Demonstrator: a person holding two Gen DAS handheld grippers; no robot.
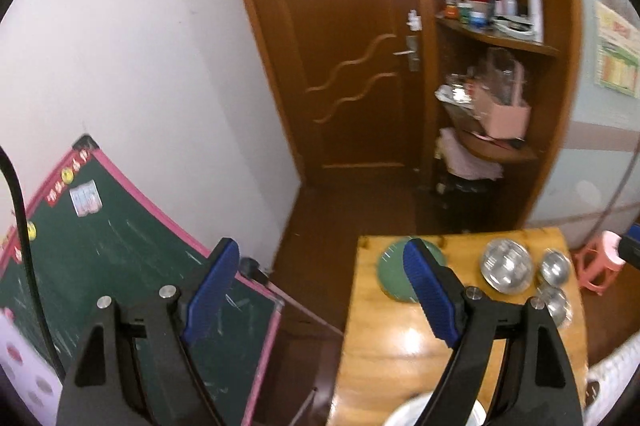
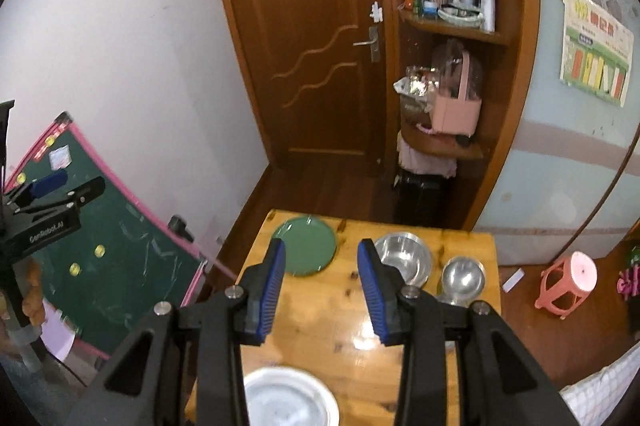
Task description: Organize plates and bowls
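both hand-held grippers (image 2: 321, 290) (image 1: 320, 294) gaping, empty, above table (image 2: 320, 338); green plate (image 2: 304, 252), steel bowls (image 2: 404, 258) beyond.

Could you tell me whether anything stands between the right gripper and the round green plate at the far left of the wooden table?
Nothing visible does. The right gripper hangs open and empty above the wooden table, and only bare tabletop lies between it and the round green plate. The large steel bowl sits off to the plate's right.

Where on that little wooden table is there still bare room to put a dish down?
The table's middle is bare: the shiny wood between the green plate at the back and the white dish at the near edge. The right side is crowded with the large steel bowl and smaller steel bowls.
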